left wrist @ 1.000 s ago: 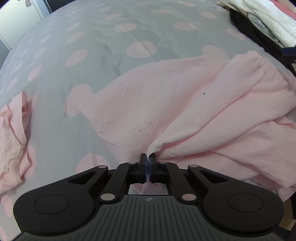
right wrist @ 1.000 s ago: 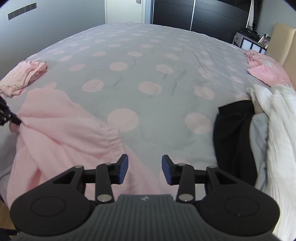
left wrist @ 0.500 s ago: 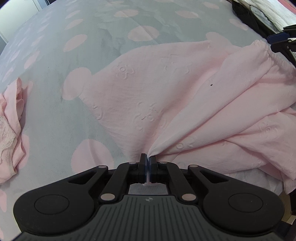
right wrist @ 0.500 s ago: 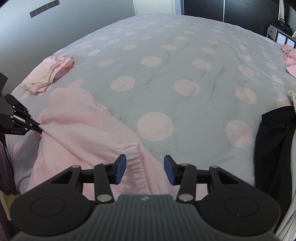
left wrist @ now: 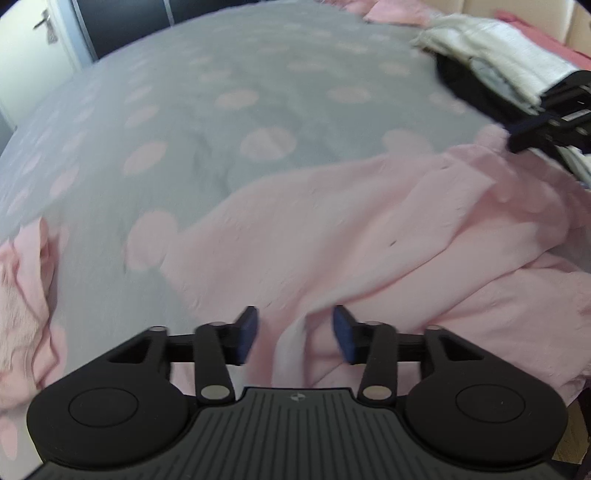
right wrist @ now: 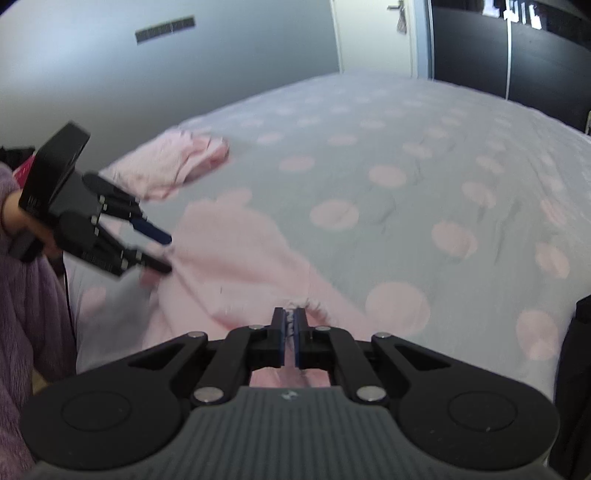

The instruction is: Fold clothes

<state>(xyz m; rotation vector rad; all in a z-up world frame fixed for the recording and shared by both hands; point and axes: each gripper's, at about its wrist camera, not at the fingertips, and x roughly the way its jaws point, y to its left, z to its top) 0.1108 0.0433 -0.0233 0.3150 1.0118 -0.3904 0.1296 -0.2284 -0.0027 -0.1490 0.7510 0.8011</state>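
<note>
**Left gripper lets go, right gripper pinches the pink garment**

The left gripper [left wrist: 295, 334] has just been opening; its blue pads now stand spread apart, with a raised fold of the pink garment [left wrist: 354, 236] between them but touched by neither pad. Seen from the right wrist, this gripper [right wrist: 162, 251] hovers just over the garment's near-left corner, held by a hand [right wrist: 22, 218] coming out of a fuzzy purple sleeve [right wrist: 26, 314].

The right gripper [right wrist: 290, 328] has just been closing; its jaws are pressed nearly together on a gathered, elastic-looking edge of the garment [right wrist: 236, 258]. From the left wrist it shows as a dark shape [left wrist: 546, 122] at the far right end of the cloth.

The garment lies crumpled on the near part of the bed, its long axis running roughly from one gripper to the other, along the bed's near edge. Part of it hangs over that edge on the right of the left-wrist view.

The polka-dot bedspread [right wrist: 406, 147], grey with pink spots, stretches bare and open beyond the garment. A small bundled pink piece [right wrist: 177, 162] sits near the left edge of the bed, apart from the garment. A black garment [left wrist: 469, 88] and a stack of white clothes [left wrist: 498, 62] lie on the right side. A white door [right wrist: 373, 33] and dark wardrobe fronts [right wrist: 517, 55] stand past the far end.
</note>
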